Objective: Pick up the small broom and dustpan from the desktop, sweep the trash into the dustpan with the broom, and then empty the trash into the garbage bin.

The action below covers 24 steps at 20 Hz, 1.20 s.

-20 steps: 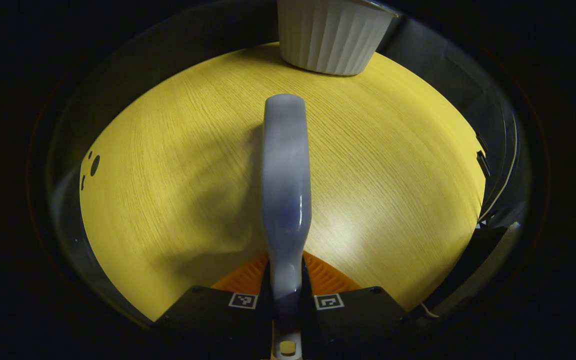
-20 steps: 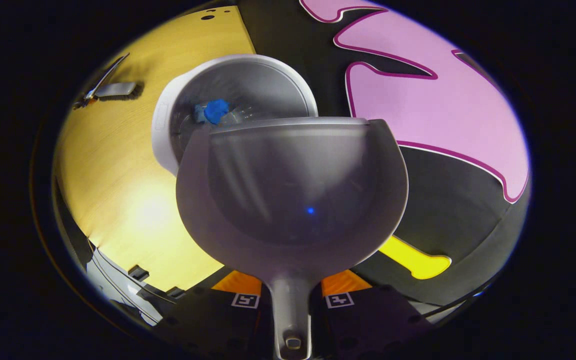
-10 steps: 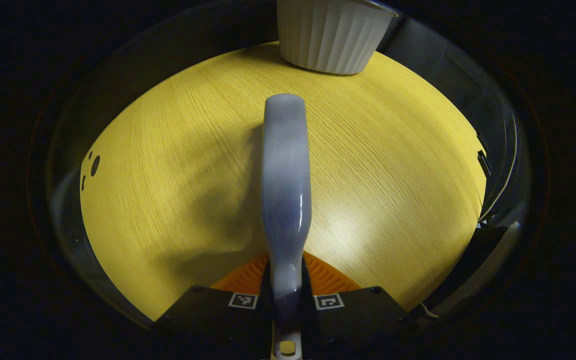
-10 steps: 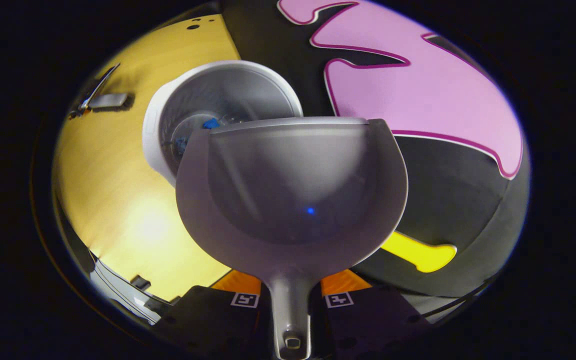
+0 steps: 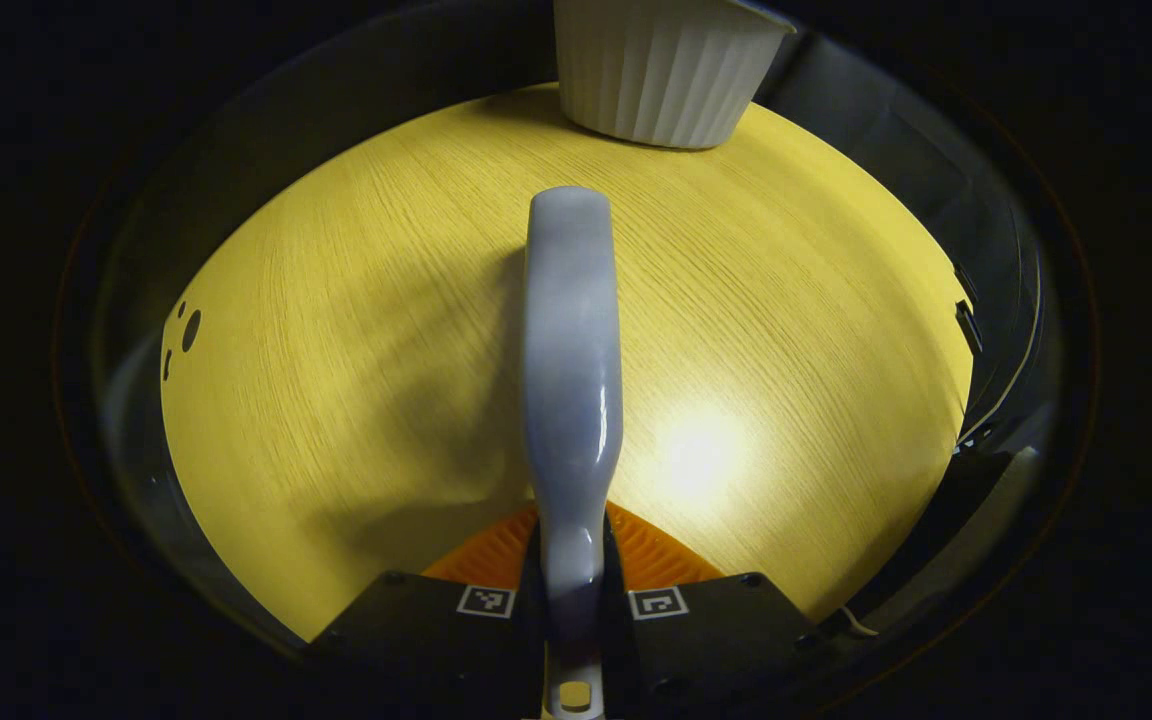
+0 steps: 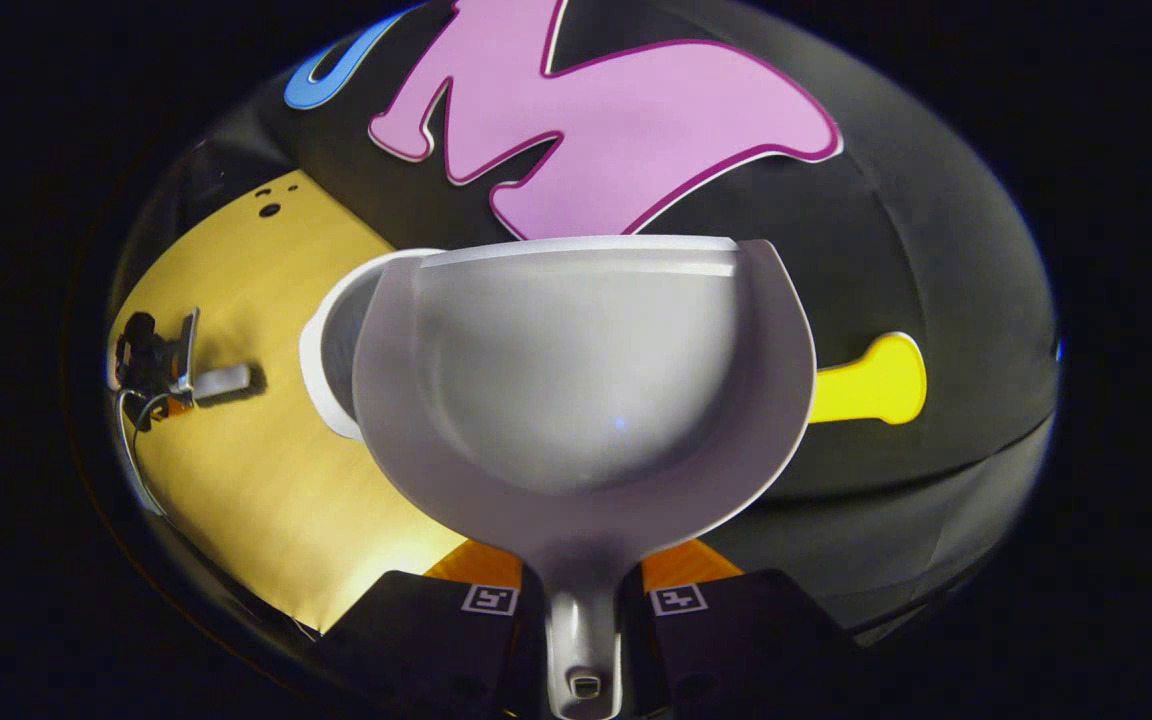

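While right tongs (image 6: 576,600) clamp dustpan (image 6: 581,380) handle, pan sits over white garbage bin (image 6: 328,350), probably for emptying; left tongs (image 5: 573,603) grip broom (image 5: 572,380) above worktop (image 5: 336,350), parked aside.

No readable text, label or number on anything

We saw the bin (image 5: 664,70) at the table's (image 5: 336,330) far edge, ahead of the broom (image 5: 572,380) — from the right gripper view, the dustpan (image 6: 576,380) sat before the bin (image 6: 331,360), the left gripper (image 6: 151,365) further left.
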Motion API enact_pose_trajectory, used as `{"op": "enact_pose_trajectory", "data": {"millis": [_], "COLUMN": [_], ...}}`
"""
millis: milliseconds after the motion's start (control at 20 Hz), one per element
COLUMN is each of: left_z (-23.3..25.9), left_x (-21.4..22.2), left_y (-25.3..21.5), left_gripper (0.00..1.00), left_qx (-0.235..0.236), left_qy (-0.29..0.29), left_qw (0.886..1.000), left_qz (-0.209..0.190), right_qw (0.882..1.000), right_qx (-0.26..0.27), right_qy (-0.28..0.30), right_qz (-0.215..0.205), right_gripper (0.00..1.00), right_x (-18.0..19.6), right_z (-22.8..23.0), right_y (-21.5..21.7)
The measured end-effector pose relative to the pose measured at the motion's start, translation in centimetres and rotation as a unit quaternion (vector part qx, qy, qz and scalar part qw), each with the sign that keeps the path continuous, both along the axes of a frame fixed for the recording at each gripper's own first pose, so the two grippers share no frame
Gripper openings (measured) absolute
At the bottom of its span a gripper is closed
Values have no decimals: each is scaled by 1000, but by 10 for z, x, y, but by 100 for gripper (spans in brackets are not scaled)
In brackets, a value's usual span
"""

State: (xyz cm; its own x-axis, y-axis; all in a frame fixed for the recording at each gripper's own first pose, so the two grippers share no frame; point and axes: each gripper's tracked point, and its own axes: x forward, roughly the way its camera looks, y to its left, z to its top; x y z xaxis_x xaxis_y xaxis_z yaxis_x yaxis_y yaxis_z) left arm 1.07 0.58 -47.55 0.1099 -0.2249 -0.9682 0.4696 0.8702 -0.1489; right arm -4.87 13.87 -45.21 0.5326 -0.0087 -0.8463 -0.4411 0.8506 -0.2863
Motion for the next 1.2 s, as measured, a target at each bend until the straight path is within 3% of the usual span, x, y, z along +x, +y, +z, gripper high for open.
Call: {"op": "enact_pose_trajectory", "data": {"millis": [150, 350, 650, 950, 1200], "left_z": [-2, -2, -1, -1, -1], "left_x": [-1, -1, 0, 1, 0], "left_y": [0, 0, 0, -1, -1], "left_gripper": [27, 27, 27, 27, 28], "left_qx": [-2, -2, 2, 4, 10], "left_qy": [-1, 0, 4, 6, 12], "left_qw": [1000, 1000, 1000, 1000, 1000], "left_qz": [1, 0, -6, -4, -6], "right_qw": [997, 985, 973, 947, 943], "right_qx": [72, 157, 200, 244, 233], "right_qy": [-5, 12, 72, 172, 213], "right_qz": [-30, -67, -88, -115, -107], "right_gripper": [33, 33, 33, 33, 33], "right_x": [-18, -71, -175, -272, -308], "right_z": [12, 14, -25, -106, -166], "right_y": [13, 30, 53, 103, 133]}}
